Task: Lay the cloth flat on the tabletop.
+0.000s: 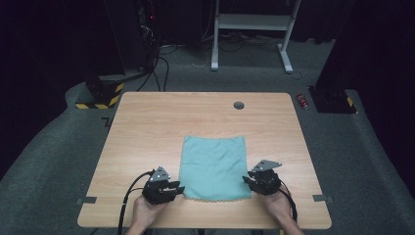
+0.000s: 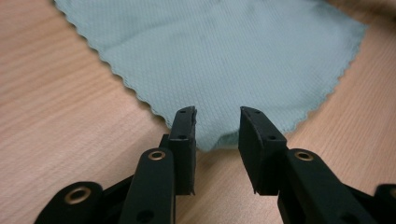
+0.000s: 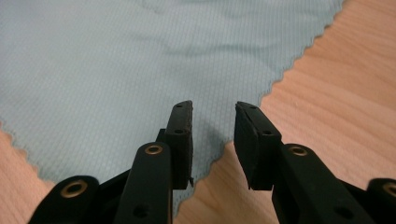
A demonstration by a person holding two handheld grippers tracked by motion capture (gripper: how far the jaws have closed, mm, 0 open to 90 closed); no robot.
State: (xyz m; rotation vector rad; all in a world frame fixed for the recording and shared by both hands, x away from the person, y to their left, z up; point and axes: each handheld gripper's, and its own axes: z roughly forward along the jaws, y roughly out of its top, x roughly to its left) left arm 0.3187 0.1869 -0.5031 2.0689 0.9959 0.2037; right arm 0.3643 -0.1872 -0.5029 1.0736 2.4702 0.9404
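Cloth [image 1: 213, 168], teal, lies flat on the worktop [image 1: 147, 127], toward the near edge and about midway across it. Edges scalloped, weave fine and dotted. Near edge of cloth sits close to the worktop's near rim; far edge reaches toward the middle of the wood.

Worktop: pale wood grain, a round grey grommet [image 1: 239, 105] well beyond the cloth's far edge.

Left tongs [image 1: 169, 188] at the cloth's near left corner, held in the person's left hand [image 1: 147, 211]. In the left gripper view the left tongs [image 2: 217, 135] stand parted, with the cloth [image 2: 224, 56] corner lying between the jaws; the corner tip is slightly lifted off the wood. Pads not pressing on the fabric: released.

Right tongs [image 1: 252, 180] at the cloth's near right corner, held in the right hand [image 1: 279, 208]. In the right gripper view the right tongs [image 3: 213, 140] also stand parted over the cloth [image 3: 116, 70] corner, the fabric flat under the gap. No grip: released.

Grey plate [image 1: 267, 165] on top of the right tongs, just beside the cloth's right edge.
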